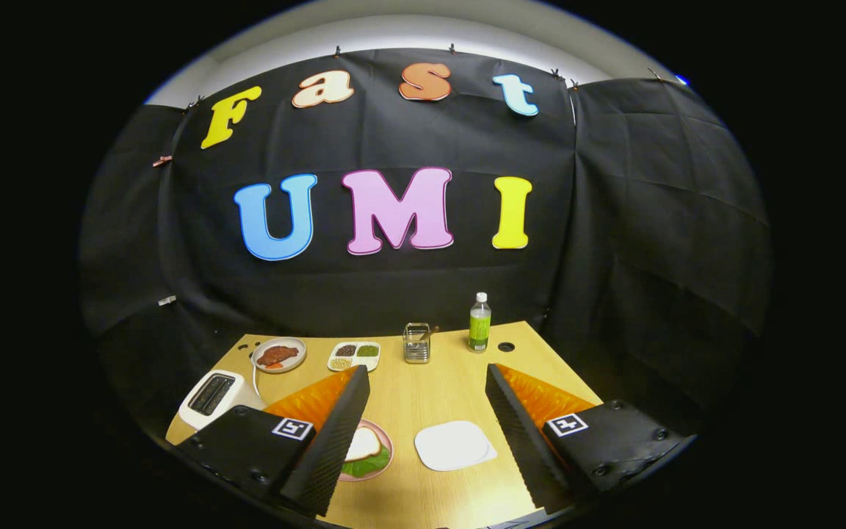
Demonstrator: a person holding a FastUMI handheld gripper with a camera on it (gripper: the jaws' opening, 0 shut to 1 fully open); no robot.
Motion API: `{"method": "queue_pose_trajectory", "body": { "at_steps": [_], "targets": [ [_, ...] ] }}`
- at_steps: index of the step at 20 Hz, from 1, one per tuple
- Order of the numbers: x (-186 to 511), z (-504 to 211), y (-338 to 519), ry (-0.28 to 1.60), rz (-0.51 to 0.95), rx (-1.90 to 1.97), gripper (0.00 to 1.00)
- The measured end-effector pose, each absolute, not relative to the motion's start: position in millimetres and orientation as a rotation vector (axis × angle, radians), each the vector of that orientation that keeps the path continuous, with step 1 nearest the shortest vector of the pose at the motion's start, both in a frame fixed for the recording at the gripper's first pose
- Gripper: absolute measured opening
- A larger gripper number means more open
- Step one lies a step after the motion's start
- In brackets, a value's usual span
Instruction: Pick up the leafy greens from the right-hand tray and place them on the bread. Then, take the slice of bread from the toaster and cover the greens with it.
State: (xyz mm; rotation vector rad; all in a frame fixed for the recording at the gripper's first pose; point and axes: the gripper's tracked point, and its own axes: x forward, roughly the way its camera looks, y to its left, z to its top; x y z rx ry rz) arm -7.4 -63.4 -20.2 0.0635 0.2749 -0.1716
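Note:
A pink plate (386,441) sits on the wooden table, partly hidden by my left finger. On it a slice of white bread (364,443) lies over leafy greens (371,464) that poke out at its near edge. To its right, between my fingers, lies a bare white tray (454,445). A white toaster (214,397) stands left of my left finger, its slots dark. My gripper (428,373) hangs above the table's near edge, open wide, with nothing between its fingers.
Along the table's far side stand a plate with a brown piece of meat (278,355), a divided dish of grains (354,355), a metal holder (416,343) and a green-labelled bottle (479,323). The table's right edge (562,367) runs beside my right finger.

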Motion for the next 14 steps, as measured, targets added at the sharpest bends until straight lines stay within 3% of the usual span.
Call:
{"method": "queue_pose_trajectory", "body": {
  "at_steps": [14],
  "targets": [
    [30, 3, -98, 0.257, -0.059, 0.071, 0.99]
  ]
}}
